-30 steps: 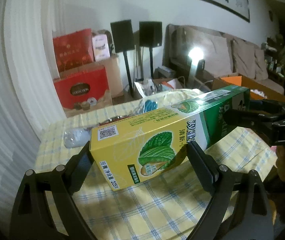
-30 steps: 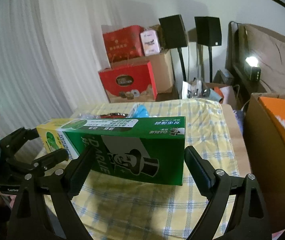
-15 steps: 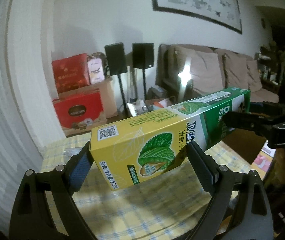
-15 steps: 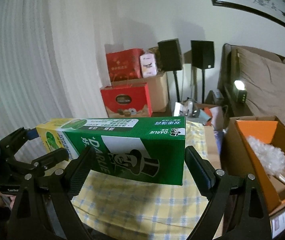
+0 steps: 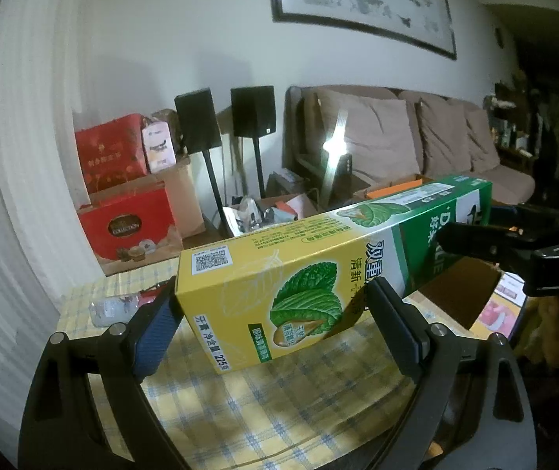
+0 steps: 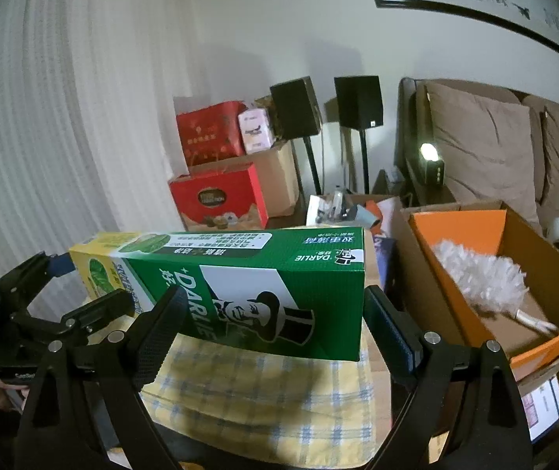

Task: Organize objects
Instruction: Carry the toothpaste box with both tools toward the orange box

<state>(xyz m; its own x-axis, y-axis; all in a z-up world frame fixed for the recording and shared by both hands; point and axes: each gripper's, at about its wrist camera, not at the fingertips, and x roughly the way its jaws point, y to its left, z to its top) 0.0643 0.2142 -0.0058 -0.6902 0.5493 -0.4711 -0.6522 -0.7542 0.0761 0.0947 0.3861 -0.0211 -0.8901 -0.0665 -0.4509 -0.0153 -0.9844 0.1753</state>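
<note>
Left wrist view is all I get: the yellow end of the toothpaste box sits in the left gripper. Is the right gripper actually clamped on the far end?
Observer: Yes. The right gripper has a pad pressed on each side of the green end of the toothpaste box, just below the printed man in a top hat.
Operator: Behind the box I see only an orange edge. What is that?
Observer: An open cardboard box with an orange inside. A white fluffy duster lies in it, with its handle pointing toward the near corner.
</note>
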